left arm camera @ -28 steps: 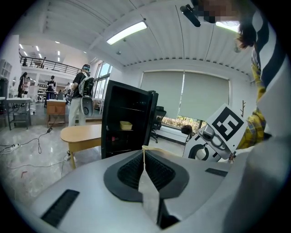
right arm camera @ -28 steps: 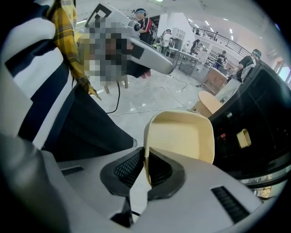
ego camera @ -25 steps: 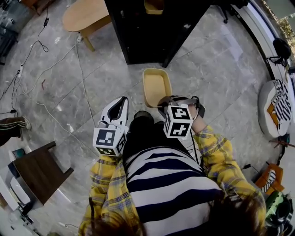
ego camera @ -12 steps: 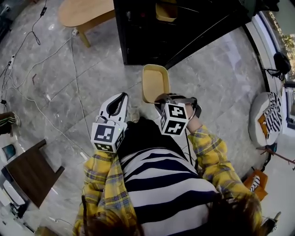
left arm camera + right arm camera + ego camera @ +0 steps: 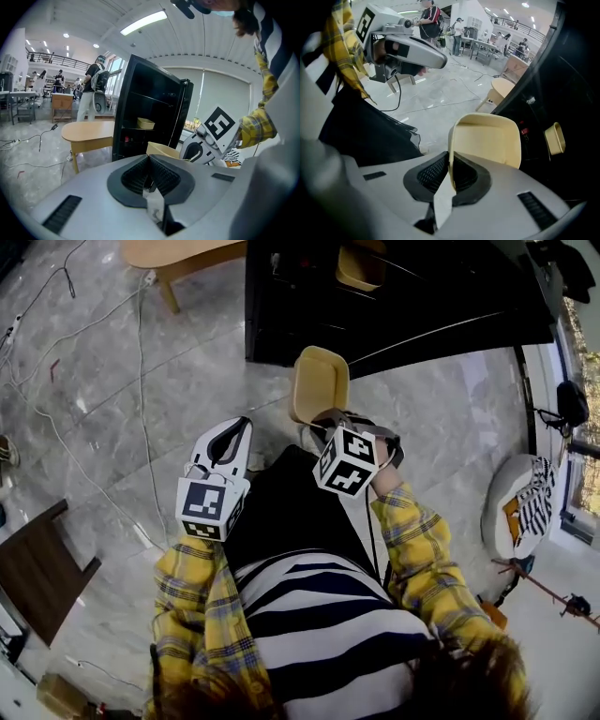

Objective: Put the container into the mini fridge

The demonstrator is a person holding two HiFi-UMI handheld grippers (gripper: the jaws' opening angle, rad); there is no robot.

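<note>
Gripping container (image 5: 487, 140) by rim, right gripper (image 5: 449, 171) jaws clamped on its wall; container hangs over floor (image 5: 141, 381) just before open mini fridge (image 5: 422, 306). Left gripper (image 5: 150, 164) jaws together, empty.

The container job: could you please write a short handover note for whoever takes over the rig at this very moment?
Right hand-held gripper: shut on the rim of the cream container, which is held off the floor.
Left hand-held gripper: shut and empty, beside the right one.
Mini fridge: open, just ahead of the container. A similar tub sits on a shelf inside.
Done: container gripped and in front of the fridge.
Left: set it on a shelf inside, release, withdraw.
</note>
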